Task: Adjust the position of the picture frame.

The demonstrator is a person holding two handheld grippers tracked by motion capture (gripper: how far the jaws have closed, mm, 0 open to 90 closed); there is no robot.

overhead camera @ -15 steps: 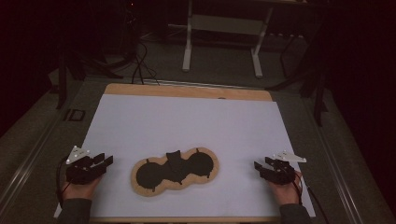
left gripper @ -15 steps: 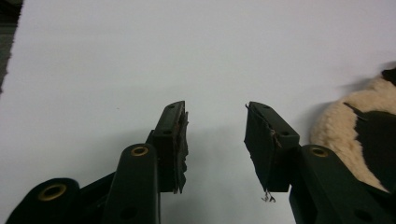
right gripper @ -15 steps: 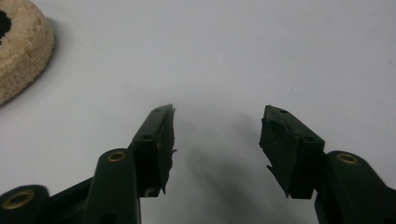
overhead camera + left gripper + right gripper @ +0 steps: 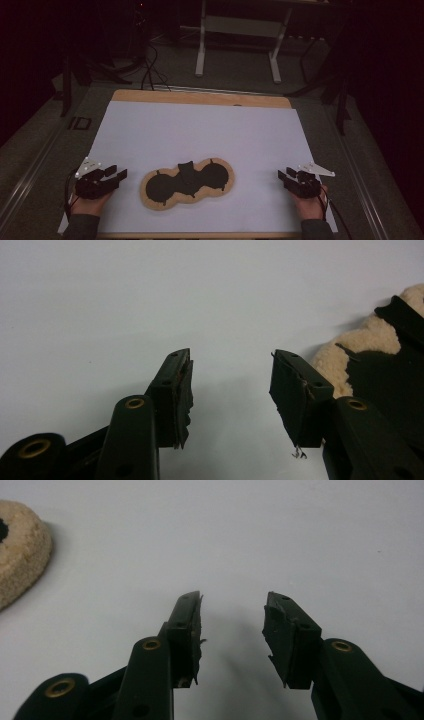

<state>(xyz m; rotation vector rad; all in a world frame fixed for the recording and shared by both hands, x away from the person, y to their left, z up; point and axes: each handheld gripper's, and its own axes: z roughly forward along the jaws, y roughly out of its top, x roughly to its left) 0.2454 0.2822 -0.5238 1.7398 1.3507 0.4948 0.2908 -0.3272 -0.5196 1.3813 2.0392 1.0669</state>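
Earmuffs (image 4: 187,183) lie between both grippers; left gripper (image 4: 114,176) and right gripper (image 4: 284,176) stand half open, jaws empty. Best to close in level, one on each fleecy end.

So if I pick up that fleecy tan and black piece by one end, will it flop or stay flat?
Probably flop: the fleecy piece lies thin and flat on the white sheet, with a fuzzy, fabric-like edge in the left gripper view. It looks light for its size. Pushed, it may drag or bunch on the sheet rather than slide cleanly.
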